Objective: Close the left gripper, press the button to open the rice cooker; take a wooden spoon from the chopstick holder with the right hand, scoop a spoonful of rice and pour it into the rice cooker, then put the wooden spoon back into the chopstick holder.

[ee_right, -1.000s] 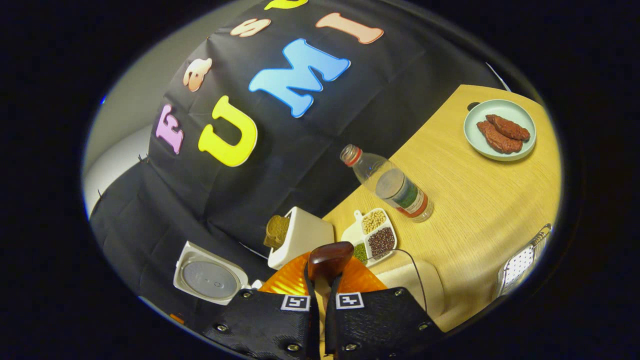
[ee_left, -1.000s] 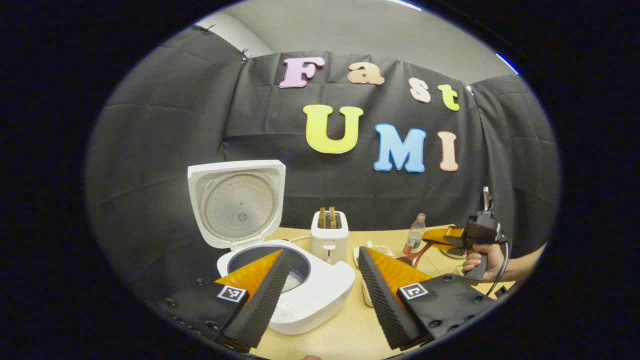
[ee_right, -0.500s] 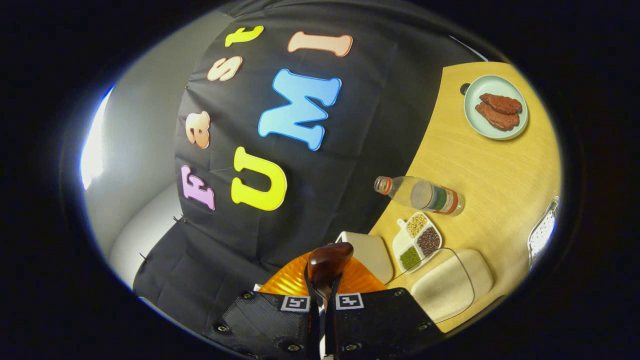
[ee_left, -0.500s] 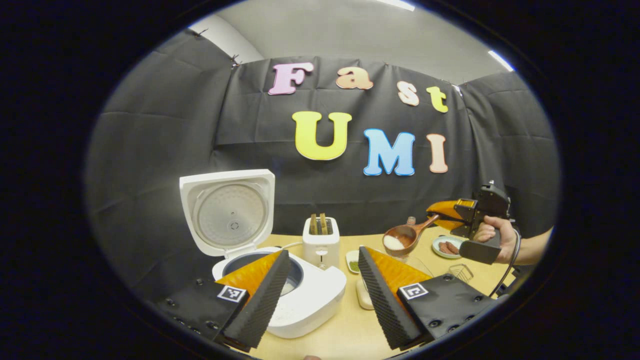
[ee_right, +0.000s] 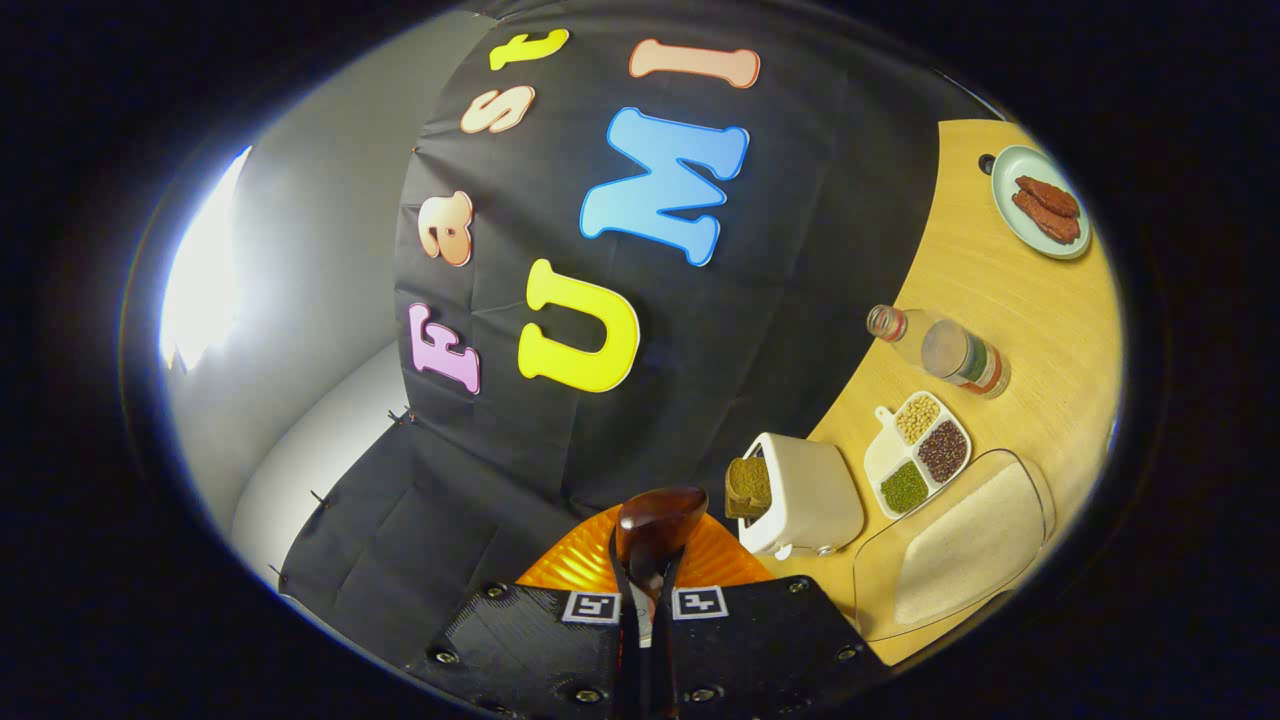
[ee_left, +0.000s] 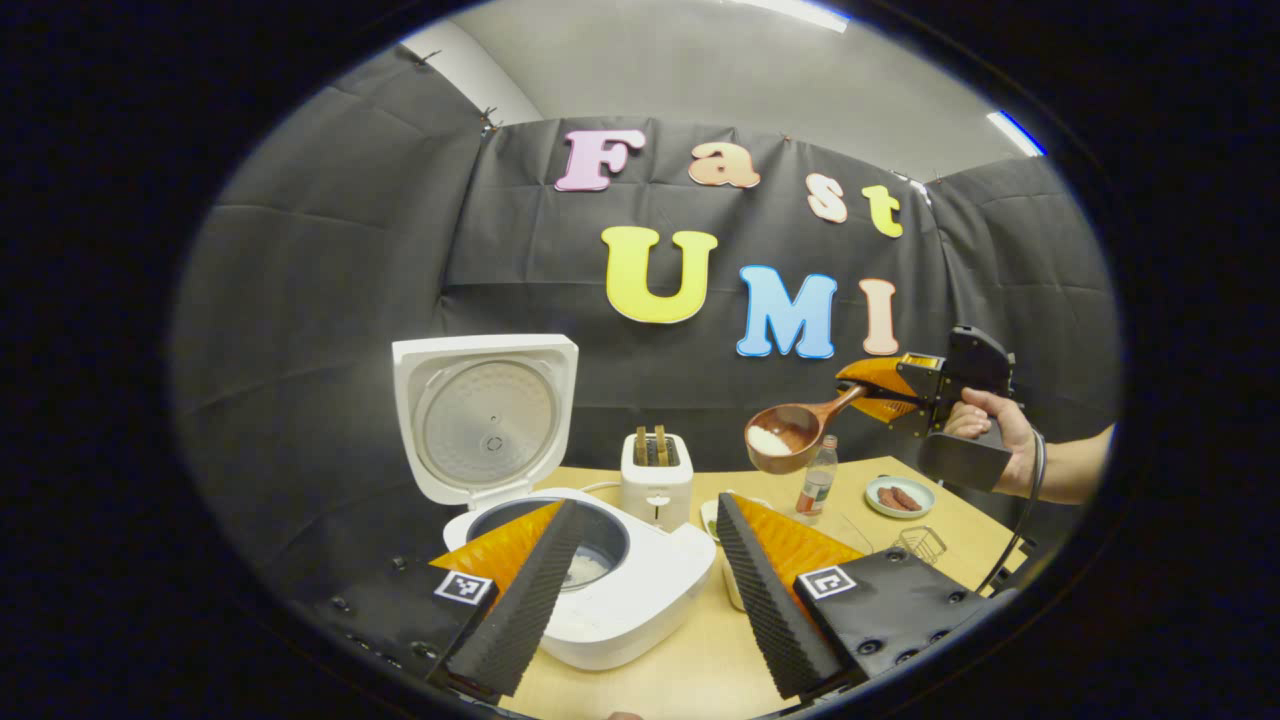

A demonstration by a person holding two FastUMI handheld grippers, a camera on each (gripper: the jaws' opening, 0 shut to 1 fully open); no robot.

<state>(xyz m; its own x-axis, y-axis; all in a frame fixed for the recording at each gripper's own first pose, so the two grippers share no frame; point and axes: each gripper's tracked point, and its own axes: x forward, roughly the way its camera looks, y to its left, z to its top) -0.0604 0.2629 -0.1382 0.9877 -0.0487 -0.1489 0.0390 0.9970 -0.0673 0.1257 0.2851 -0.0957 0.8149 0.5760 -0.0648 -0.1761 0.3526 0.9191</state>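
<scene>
Right gripper [ee_left: 868, 388] clamped on brown wooden spoon [ee_left: 788, 437] holding white rice, raised right of open white rice cooker [ee_left: 590, 590]. Left gripper [ee_left: 640, 585] jaws apart.
</scene>
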